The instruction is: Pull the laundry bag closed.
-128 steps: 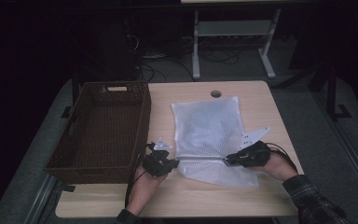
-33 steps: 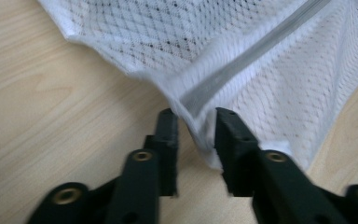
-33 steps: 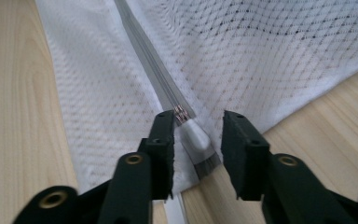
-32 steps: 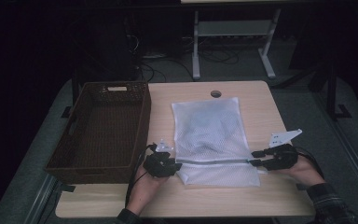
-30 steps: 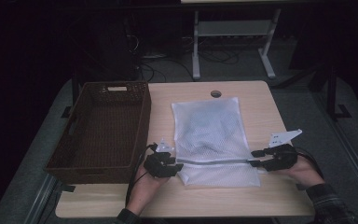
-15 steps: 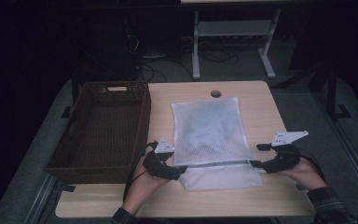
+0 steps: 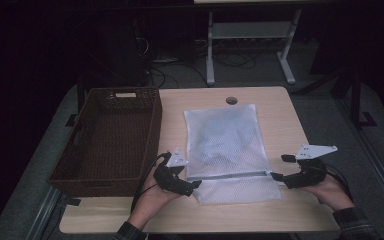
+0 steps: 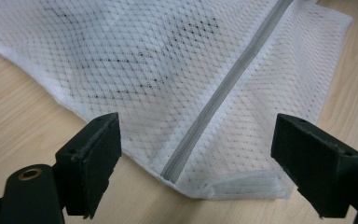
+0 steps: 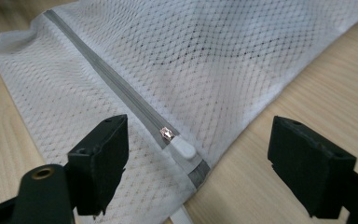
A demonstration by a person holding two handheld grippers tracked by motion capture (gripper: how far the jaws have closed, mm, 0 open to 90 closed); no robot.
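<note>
a: we've got the mesh laundry bag (image 7: 228, 150) lying flat on the table (image 7: 290, 125), just right of the wicker basket (image 7: 111, 137). its zipper (image 8: 223, 91) runs straight across the near end, between our two hands.

b: and we're gripping nothing. the left gripper (image 7: 192, 186) sits at the zipper's left end with its jaws just spread wide; in the left gripper view the bag's corner lies between them, untouched.

a: same on the right. the right gripper (image 7: 276, 176) has just been opening too, and the white zipper pull (image 9: 182, 149) rests between its jaws with clear gaps either side.

b: the pull is at the right end, so we'd judge the zip is drawn fully across. one hand at each end makes sense for keeping the mesh taut.

a: something dark shows through the netting; what it is we can't tell.
</note>
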